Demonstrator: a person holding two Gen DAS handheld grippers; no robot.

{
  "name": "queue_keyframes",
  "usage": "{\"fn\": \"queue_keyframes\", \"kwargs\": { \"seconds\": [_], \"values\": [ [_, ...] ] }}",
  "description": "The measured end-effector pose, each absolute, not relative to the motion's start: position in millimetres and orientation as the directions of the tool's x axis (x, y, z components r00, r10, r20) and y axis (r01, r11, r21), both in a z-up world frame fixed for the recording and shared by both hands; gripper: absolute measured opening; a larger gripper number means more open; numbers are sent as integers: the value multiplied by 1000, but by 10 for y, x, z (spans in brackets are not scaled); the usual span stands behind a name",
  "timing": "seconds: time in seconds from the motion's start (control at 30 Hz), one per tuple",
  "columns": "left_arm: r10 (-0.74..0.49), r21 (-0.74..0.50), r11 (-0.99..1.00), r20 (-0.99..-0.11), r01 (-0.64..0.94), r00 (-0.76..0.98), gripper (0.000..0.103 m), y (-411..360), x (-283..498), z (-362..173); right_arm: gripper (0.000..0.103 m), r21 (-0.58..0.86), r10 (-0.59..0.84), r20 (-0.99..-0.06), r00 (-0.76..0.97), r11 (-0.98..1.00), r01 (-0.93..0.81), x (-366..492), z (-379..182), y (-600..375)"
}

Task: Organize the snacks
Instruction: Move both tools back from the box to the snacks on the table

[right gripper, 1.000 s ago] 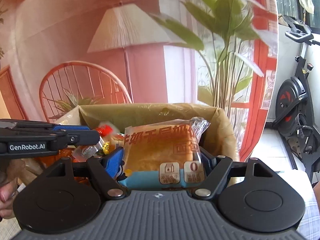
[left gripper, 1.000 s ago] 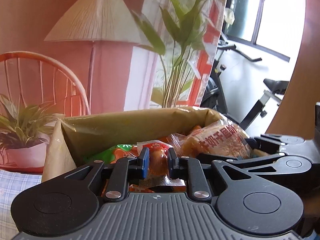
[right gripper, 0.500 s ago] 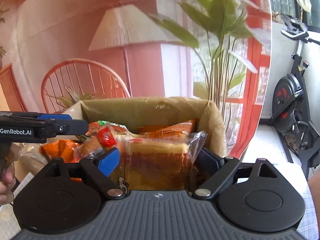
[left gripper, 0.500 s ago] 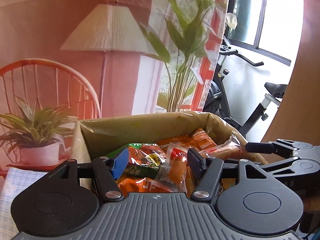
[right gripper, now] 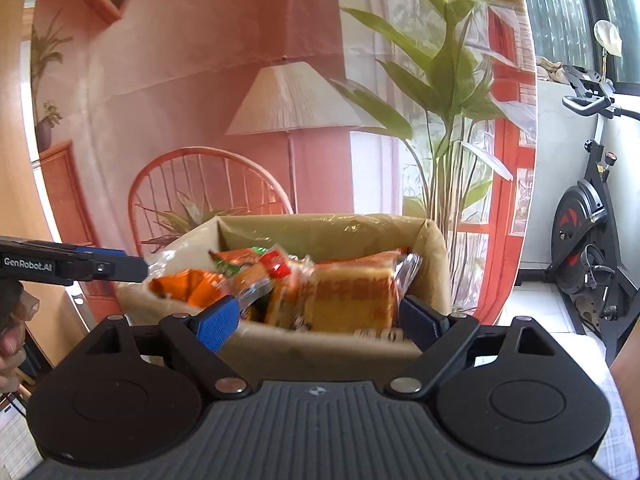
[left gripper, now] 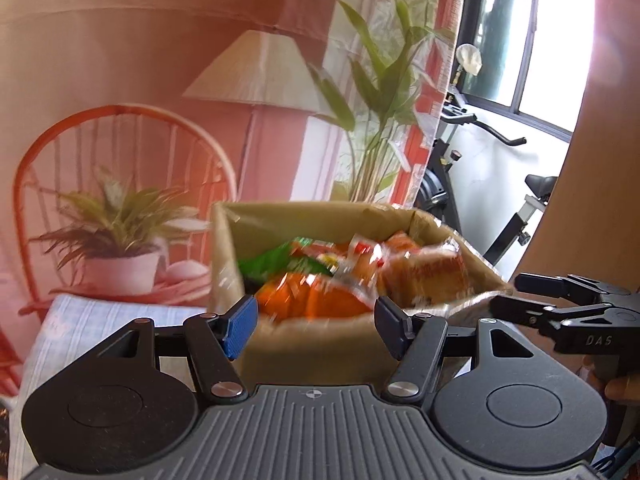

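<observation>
A cardboard box [left gripper: 320, 344] lined with plastic holds several snack packets: an orange bag [left gripper: 316, 300], a green packet [left gripper: 272, 264] and a wrapped yellow cake [left gripper: 424, 276]. My left gripper [left gripper: 316, 322] stands open in front of the box's near wall, nothing between its fingers. My right gripper [right gripper: 320, 318] is also open, hanging before the same box [right gripper: 320, 352]; the cake [right gripper: 352, 300] and an orange bag [right gripper: 192, 284] lie inside, beyond its pads. Each gripper shows in the other's view: the right one [left gripper: 560, 300] at the box's right, the left one [right gripper: 76, 266] at its left.
The box stands on a table with a pale checked cloth [left gripper: 104, 328]. Behind hangs a printed backdrop of a chair, lamp and plants [left gripper: 256, 80]. An exercise bike [right gripper: 588, 220] stands at the right by a window. A person's hand [right gripper: 12, 340] holds the left gripper.
Both grippers let go of their packets, opened and drew back out of the box. The sausage packet and the cake now lie inside the box.
</observation>
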State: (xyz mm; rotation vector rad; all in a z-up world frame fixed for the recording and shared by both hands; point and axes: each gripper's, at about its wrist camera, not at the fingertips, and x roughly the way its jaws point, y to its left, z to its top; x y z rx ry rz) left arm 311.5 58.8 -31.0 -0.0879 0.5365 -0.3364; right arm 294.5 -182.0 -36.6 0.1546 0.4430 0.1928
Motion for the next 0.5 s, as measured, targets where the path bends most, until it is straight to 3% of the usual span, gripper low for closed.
{"fn": "queue_keyframes", "kwargs": {
  "seconds": [0.23, 0.5],
  "values": [
    [-297, -214, 953, -507, 216, 809, 67, 851, 2832, -605, 89, 264, 234, -387, 892, 955, -136, 2606, -656, -1846],
    [-262, -247, 959, -580, 139, 772, 66, 964, 2671, -1190, 88, 253, 219, -457, 862, 961, -110, 2474, -1168, -1830]
  ]
}}
